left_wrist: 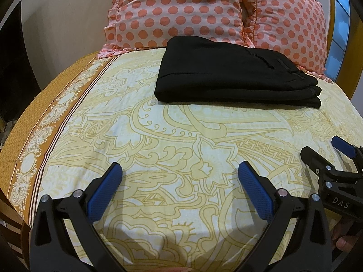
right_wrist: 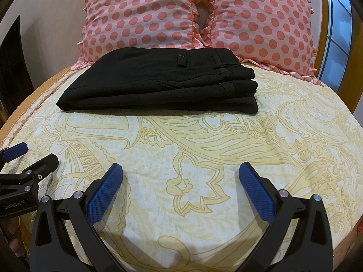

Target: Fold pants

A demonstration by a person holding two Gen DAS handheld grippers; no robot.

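Observation:
Black pants (left_wrist: 233, 72) lie folded into a flat rectangular stack on the bed, just in front of the pillows; they also show in the right wrist view (right_wrist: 163, 81). My left gripper (left_wrist: 179, 170) is open and empty, held over the sheet well short of the pants. My right gripper (right_wrist: 180, 170) is open and empty too, also well short of the pants. The right gripper appears at the right edge of the left wrist view (left_wrist: 322, 149), and the left gripper at the left edge of the right wrist view (right_wrist: 34, 153).
The bed has a yellow and white patterned sheet (left_wrist: 158, 140) with an orange border (left_wrist: 34, 140) along its left edge. Two pink polka-dot pillows (right_wrist: 140, 15) (right_wrist: 261, 22) lean at the head. A wooden window frame (right_wrist: 322, 22) is at the right, a dark panel (left_wrist: 13, 68) at the left.

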